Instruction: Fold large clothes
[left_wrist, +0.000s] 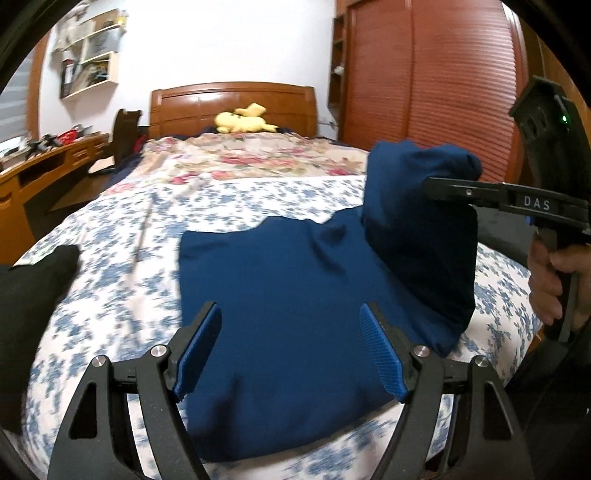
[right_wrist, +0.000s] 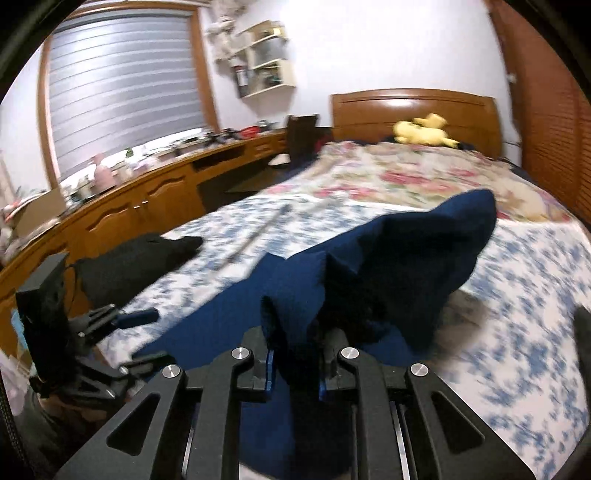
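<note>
A navy blue garment (left_wrist: 277, 280) lies partly folded on the bed's blue-flowered sheet (left_wrist: 122, 236). Its right part (left_wrist: 413, 221) is lifted off the bed into a hanging fold. My right gripper (left_wrist: 437, 188) comes in from the right, held by a hand (left_wrist: 546, 280), and is shut on that fold. In the right wrist view the cloth (right_wrist: 424, 240) bunches between the right gripper's (right_wrist: 295, 332) nearly closed fingers. My left gripper (left_wrist: 290, 314) hovers open over the garment's near half with nothing between its fingers. It also shows at the lower left of the right wrist view (right_wrist: 147, 338).
A black garment (left_wrist: 33, 295) lies on the sheet at the left edge. A floral quilt (left_wrist: 258, 158) and a yellow plush toy (left_wrist: 243, 120) sit toward the wooden headboard. A cluttered wooden desk (right_wrist: 129, 206) runs along the left side, and a wardrobe (left_wrist: 443, 92) stands on the right.
</note>
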